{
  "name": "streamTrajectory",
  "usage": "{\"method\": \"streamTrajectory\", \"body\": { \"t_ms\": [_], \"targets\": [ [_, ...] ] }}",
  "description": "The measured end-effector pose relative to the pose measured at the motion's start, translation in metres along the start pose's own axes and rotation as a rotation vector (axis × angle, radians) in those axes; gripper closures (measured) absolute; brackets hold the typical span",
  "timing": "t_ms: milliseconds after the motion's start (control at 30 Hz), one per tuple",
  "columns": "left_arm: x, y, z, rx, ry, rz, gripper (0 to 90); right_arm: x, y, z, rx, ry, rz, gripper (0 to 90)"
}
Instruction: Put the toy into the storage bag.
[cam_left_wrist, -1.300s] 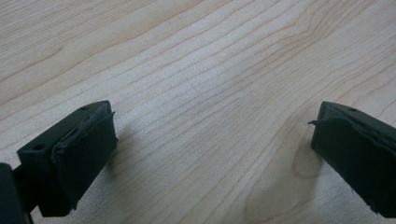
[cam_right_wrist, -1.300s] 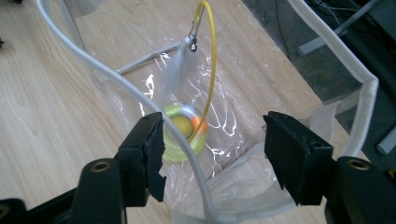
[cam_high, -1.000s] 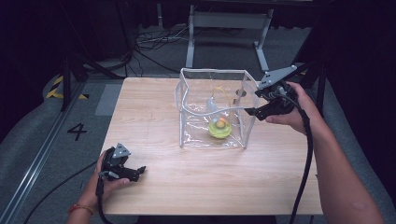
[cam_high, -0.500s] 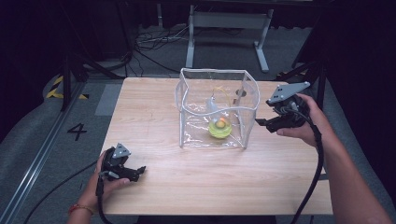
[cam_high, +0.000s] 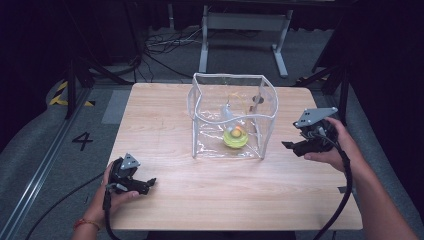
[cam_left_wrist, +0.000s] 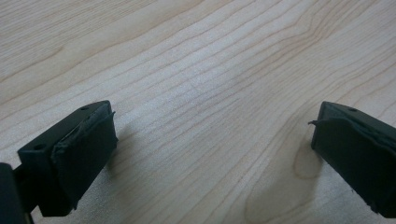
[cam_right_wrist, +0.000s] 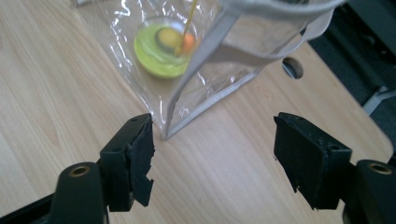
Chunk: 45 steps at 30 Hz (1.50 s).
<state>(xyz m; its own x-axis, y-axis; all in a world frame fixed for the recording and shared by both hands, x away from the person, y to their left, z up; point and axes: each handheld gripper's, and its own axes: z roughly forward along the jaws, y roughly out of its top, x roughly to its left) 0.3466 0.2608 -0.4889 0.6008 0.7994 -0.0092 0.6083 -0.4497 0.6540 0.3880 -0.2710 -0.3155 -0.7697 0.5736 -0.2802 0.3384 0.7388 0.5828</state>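
floor mark (cam_high: 83, 140): a black "4" on the grey floor, off to the left of my left claw (cam_high: 145, 184), past the table edge

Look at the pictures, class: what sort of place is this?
Probably a lab or recording studio: one wooden table on grey flooring, loose cables behind it, a metal stand, and dark surroundings.

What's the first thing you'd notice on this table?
A see-through plastic bag stands open mid-table, with a lime-green toy with an orange middle on its floor. The right tongs hover open beside the bag's corner; the left tongs sit open near the table's front edge.
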Motion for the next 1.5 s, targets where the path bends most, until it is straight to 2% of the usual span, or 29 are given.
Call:
{"method": "streamTrajectory", "body": {
  "t_ms": [367,567,667,1133,1300,1367,1467,1500],
  "targets": [
    [0.0,0.0,0.0,0.001,0.003,-0.001,0.3,0.011,-0.035,0.02,0.031,-0.009,0.01,28.4],
    [0.0,0.0,0.0,0.001,0.003,-0.002,0.3,0.017,-0.053,0.034,0.054,0.029,0.03,27.8],
    [0.0,0.0,0.0,0.001,0.002,-0.001,0.4,0.019,-0.06,0.04,0.071,0.014,0.033,27.3],
    [0.0,0.0,0.0,0.001,0.003,-0.001,0.4,0.028,-0.092,0.062,0.105,0.018,0.059,25.6],
    [0.0,0.0,0.0,0.001,0.003,-0.001,0.3,0.028,-0.109,0.066,0.089,0.015,0.099,25.5],
    [0.0,0.0,0.0,0.001,0.003,-0.001,0.4,0.028,-0.118,0.068,0.085,0.024,0.13,22.9],
    [0.0,0.0,0.0,0.0,0.003,-0.002,0.3,0.028,-0.132,0.069,0.066,0.014,0.161,22.1],
    [0.0,0.0,0.0,0.0,0.003,-0.002,0.3,0.028,-0.132,0.069,0.066,0.014,0.161,22.1]
  ]
}}
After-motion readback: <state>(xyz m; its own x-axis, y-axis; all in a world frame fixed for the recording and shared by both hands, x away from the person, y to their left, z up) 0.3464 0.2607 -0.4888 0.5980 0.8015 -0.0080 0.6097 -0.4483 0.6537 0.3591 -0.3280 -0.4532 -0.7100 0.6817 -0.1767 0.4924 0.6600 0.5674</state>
